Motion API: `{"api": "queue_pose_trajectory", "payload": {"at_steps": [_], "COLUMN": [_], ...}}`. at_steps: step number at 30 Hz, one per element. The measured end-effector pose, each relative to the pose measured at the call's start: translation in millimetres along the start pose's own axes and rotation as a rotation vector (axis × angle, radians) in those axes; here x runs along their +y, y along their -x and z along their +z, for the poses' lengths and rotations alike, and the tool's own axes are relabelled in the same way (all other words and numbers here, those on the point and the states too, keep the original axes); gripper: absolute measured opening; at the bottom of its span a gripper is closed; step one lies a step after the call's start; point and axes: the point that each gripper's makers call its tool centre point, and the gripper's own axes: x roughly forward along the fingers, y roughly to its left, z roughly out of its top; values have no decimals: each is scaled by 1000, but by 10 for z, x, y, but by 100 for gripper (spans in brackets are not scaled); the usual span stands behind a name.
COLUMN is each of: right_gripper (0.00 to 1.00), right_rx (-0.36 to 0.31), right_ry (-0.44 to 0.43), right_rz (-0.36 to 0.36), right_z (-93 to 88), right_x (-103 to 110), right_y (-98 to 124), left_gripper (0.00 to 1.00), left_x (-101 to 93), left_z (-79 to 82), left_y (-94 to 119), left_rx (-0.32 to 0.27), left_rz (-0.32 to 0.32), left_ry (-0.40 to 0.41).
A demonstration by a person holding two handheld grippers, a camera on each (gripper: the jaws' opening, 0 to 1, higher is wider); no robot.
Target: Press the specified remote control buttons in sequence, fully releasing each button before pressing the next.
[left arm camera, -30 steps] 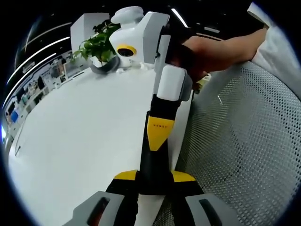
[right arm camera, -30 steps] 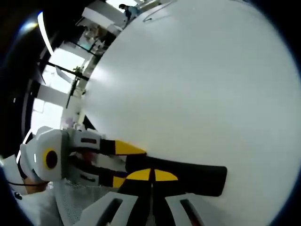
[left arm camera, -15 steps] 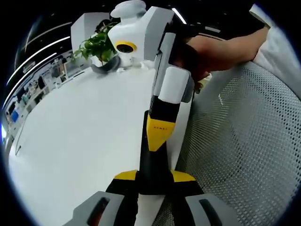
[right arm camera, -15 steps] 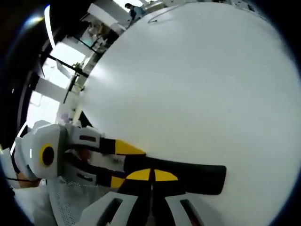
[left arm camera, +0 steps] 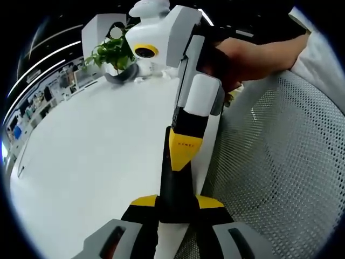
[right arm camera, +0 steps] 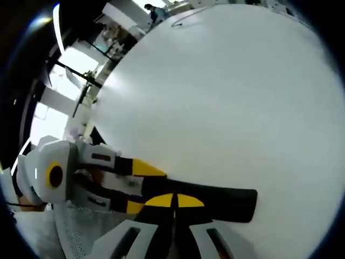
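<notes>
A long black remote control (left arm camera: 175,186) lies over the near edge of the white table (left arm camera: 81,162). My left gripper (left arm camera: 176,202) is shut on its near end, one yellow tip on each side. From the top of the left gripper view comes my right gripper (left arm camera: 183,152), shut, with its yellow tip down on the remote's top face. In the right gripper view the remote (right arm camera: 226,198) runs crosswise. My right gripper (right arm camera: 173,200) has its tips closed together on it. The left gripper (right arm camera: 141,189) clamps the remote's left end. The buttons are hidden.
A white mesh chair seat (left arm camera: 280,162) lies right of the table edge. A person's hand (left arm camera: 242,54) holds the right gripper. A potted plant (left arm camera: 110,54) stands at the table's far end. Bare table top (right arm camera: 226,108) stretches beyond the remote.
The right gripper's body has rocked slightly, first back and then forward, while its tip stays on the remote. The left gripper and the remote have not moved.
</notes>
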Motion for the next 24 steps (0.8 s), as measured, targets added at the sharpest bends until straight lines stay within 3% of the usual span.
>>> {"api": "queue_pose_trajectory", "payload": {"at_steps": [5, 20, 24], "right_gripper": [0, 0, 0], "right_rx": [-5, -7, -31], "right_ry": [21, -42, -125], "right_rz": [-4, 32, 23], "right_z": [-9, 7, 53], "right_x": [6, -6, -103], "right_y": [-2, 5, 54], "left_gripper": [24, 25, 25], "left_x": [0, 2, 2], "left_z": [0, 2, 2], "left_y": [0, -5, -5], "left_rx": [-2, -3, -3], "left_rz": [-2, 1, 0], "left_ry": [-1, 4, 4]}}
